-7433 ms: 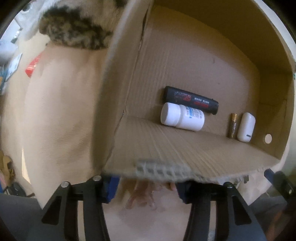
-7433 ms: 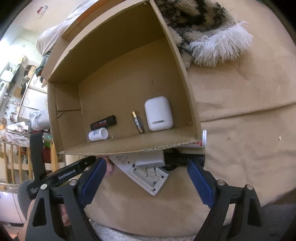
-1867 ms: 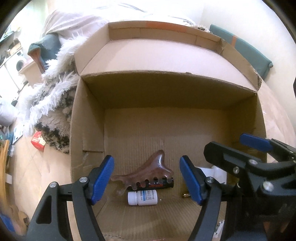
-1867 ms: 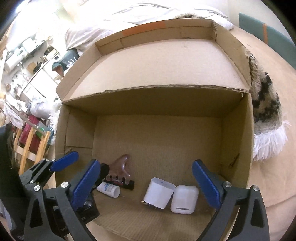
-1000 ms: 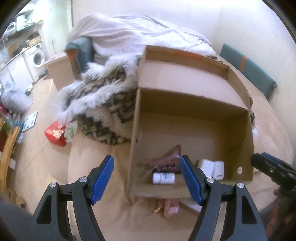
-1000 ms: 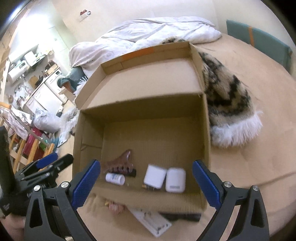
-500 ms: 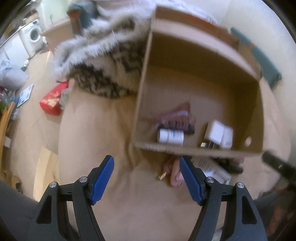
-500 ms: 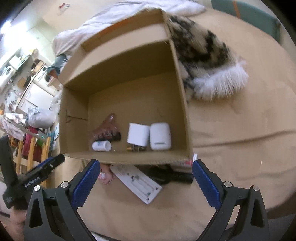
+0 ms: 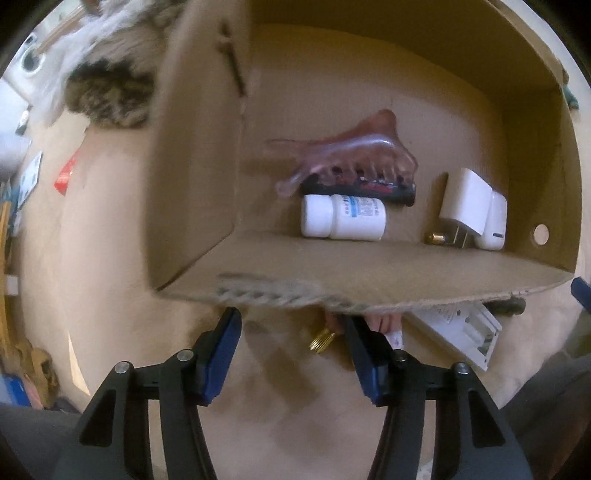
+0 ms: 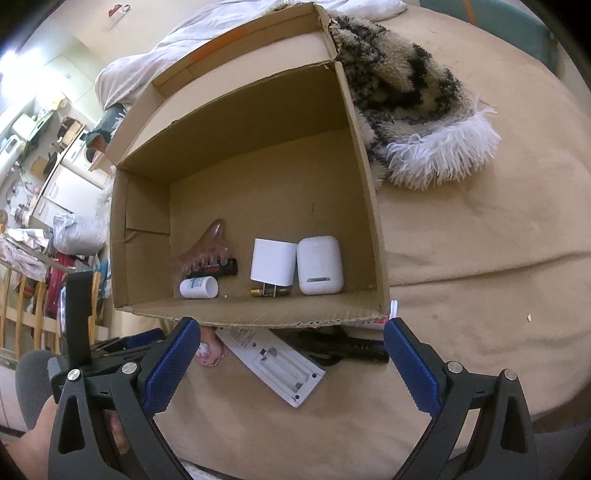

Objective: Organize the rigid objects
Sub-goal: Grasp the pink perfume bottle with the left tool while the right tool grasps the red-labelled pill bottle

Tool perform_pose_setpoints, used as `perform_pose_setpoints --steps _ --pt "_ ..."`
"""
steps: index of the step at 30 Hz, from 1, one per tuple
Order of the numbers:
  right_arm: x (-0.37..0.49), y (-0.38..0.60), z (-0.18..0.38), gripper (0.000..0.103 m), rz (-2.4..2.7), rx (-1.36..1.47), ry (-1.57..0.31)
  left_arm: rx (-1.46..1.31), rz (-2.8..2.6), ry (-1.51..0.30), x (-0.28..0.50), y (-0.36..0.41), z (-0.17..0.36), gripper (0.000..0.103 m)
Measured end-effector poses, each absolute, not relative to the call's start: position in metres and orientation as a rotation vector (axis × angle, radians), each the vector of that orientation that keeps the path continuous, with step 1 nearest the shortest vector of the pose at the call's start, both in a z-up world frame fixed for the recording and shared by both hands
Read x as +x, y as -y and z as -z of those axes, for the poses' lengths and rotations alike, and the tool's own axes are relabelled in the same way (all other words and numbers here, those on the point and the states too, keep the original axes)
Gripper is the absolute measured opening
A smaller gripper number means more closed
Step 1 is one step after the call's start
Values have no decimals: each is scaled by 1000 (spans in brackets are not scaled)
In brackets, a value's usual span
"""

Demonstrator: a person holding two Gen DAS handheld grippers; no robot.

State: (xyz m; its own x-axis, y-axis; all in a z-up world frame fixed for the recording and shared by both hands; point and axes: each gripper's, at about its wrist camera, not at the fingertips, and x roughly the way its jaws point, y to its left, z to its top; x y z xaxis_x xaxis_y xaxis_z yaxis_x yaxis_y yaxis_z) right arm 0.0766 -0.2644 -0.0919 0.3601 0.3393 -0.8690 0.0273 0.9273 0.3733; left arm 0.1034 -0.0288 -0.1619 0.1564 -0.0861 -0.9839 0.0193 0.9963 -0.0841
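An open cardboard box [image 9: 369, 269] [image 10: 258, 310] lies on a beige bed cover. Inside it lie a brown comb [image 9: 354, 155] [image 10: 207, 254], a black tube [image 9: 369, 188], a white pill bottle [image 9: 343, 218] [image 10: 197, 287], a battery [image 10: 264, 291], a white plug adapter [image 9: 465, 203] [image 10: 273, 264] and a white earbud case [image 10: 319, 264]. My left gripper [image 9: 291, 350] is open and empty just before the box's near wall, over a gold-capped pink item [image 9: 325, 338]. My right gripper [image 10: 288, 362] is open and empty above a white remote [image 10: 273, 365] and a black object [image 10: 347, 345].
A furry black-and-white throw [image 10: 413, 103] lies right of the box in the right wrist view, left of it in the left wrist view [image 9: 107, 92]. A red packet [image 9: 66, 171] lies on the floor. White bedding [image 10: 229, 26] is piled behind the box.
Both grippers have dropped lower and closer to the box's near wall. The left gripper has moved in tight over the pink item in front of the box.
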Motion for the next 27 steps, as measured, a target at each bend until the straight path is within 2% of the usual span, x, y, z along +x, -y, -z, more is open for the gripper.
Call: perform_pose_setpoints --steps 7,10,11,12,21,27 --pt "82 264 97 103 -210 366 -1216 18 156 -1449 110 56 175 53" --pt "83 262 100 103 -209 361 -1230 50 153 -1433 111 61 179 41" --pt "84 263 101 103 -208 363 -1234 54 148 -1425 112 61 178 30" --pt "84 264 101 103 -207 367 -1236 58 147 -1423 112 60 177 25" --pt "85 286 122 103 -178 491 -1324 -109 115 -1450 96 33 157 23" --pt "91 283 145 103 -161 468 -1417 -179 91 -1394 81 12 125 23"
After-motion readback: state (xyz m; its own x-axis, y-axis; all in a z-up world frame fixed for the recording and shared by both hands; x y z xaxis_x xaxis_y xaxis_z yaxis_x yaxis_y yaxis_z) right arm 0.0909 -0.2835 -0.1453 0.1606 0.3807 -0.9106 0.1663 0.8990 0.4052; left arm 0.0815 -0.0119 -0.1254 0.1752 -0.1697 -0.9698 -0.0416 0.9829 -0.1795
